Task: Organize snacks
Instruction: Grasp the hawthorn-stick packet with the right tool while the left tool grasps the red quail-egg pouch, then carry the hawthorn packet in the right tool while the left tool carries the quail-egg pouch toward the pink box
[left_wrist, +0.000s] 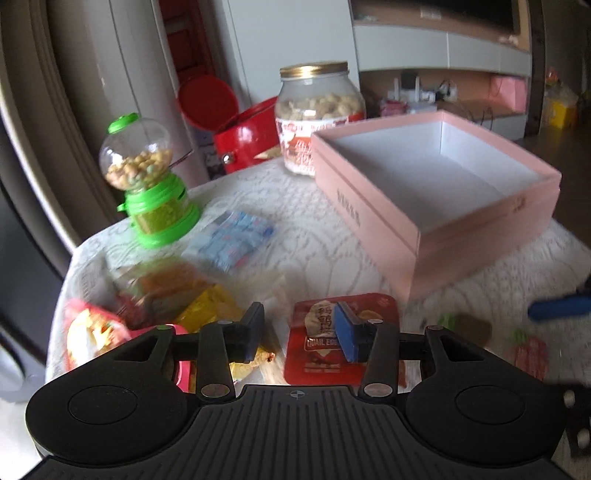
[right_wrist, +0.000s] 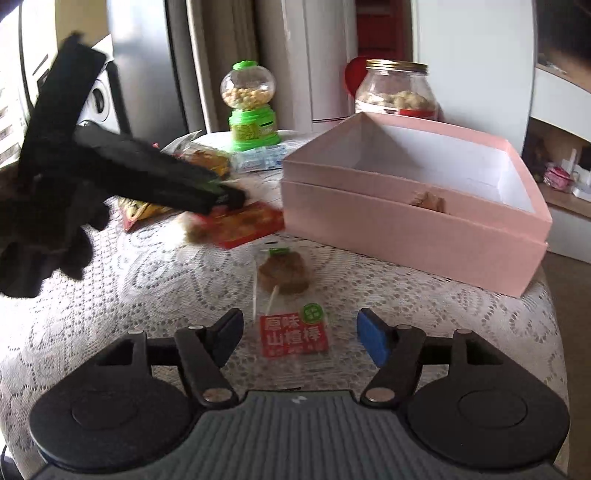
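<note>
While my left hand-held gripper (left_wrist: 301, 332) hangs low over the lace-covered counter (left_wrist: 317, 236), I see its two pads spread apart, with nothing between them. The red quail egg packet (left_wrist: 317, 354) lies flat under it, mostly beneath the blue pad at 3 o'clock; whether that pad touches the packet I cannot tell. At 9 o'clock of the packet sits a blurred heap of snack bags (left_wrist: 147, 306), red, orange and yellow. Farther off at 11 o'clock lies a blue-and-white packet (left_wrist: 236, 236), and beyond it the green candy dispenser (left_wrist: 147, 177) stands upright, its clear globe partly filled with nuts. The gold-lidded jar (left_wrist: 319, 114) stands at 12 o'clock, just behind the pink box (left_wrist: 373, 221), which fills the 1 to 2 o'clock side with its top off and its white inside showing.

From the right wrist view, my right hand-held gripper (right_wrist: 299, 338) is also spread wide and holds nothing. The hawthorn stick packet (right_wrist: 291, 325) lies on the counter between its pads, touching neither, its red label nearest me and the brown sweet pointing to 12 o'clock. The pink box sits at 1 o'clock, near the sweet's far end. At 10 o'clock the left gripper, dark and blurred, reaches over the red packet.
</note>
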